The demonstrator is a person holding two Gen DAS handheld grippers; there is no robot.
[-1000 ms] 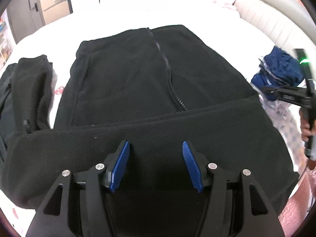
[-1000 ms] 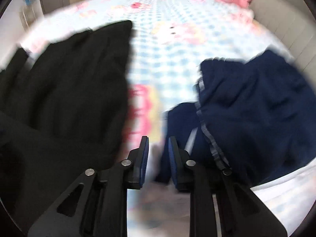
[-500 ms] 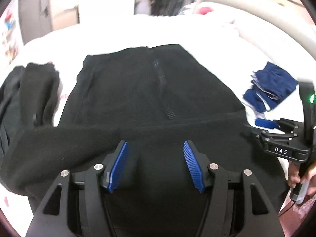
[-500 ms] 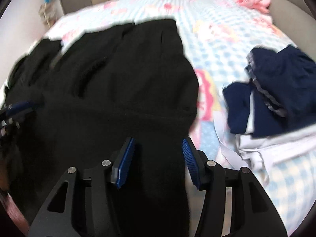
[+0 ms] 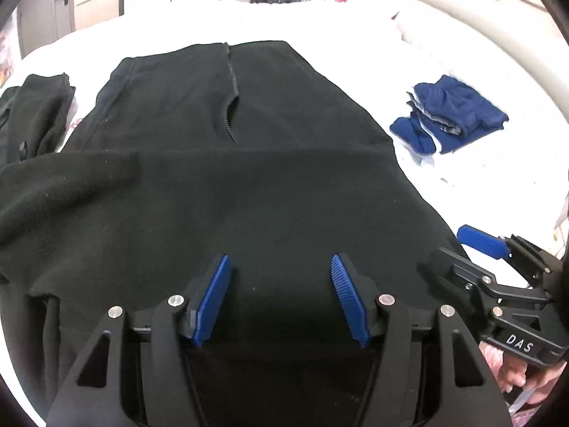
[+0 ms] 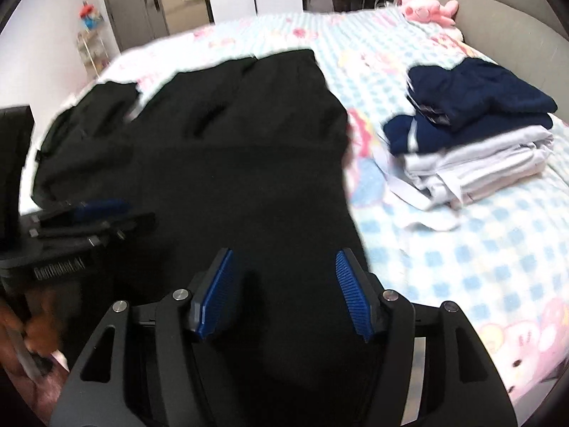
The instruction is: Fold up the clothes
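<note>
A black fleece zip jacket [image 5: 227, 163] lies flat on the bed, its sleeve folded straight across the body; it also shows in the right wrist view [image 6: 242, 178]. My left gripper [image 5: 281, 284] is open and empty, hovering over the jacket's near part. My right gripper [image 6: 284, 284] is open and empty over the jacket's near right edge. The right gripper also shows at the right of the left wrist view [image 5: 476, 249]. The left gripper shows blurred at the left of the right wrist view [image 6: 92, 213].
A stack of folded navy and pale clothes [image 6: 473, 138] sits on the checked bedspread [image 6: 462, 267] to the right; it also shows in the left wrist view [image 5: 451, 117]. Another black garment [image 5: 35, 114] lies left. A pink plush toy [image 6: 426, 9] sits by the headboard.
My right gripper has opened wide and swung left from the navy stack to over the jacket's near right edge. My left gripper has drawn back a little over the jacket.
</note>
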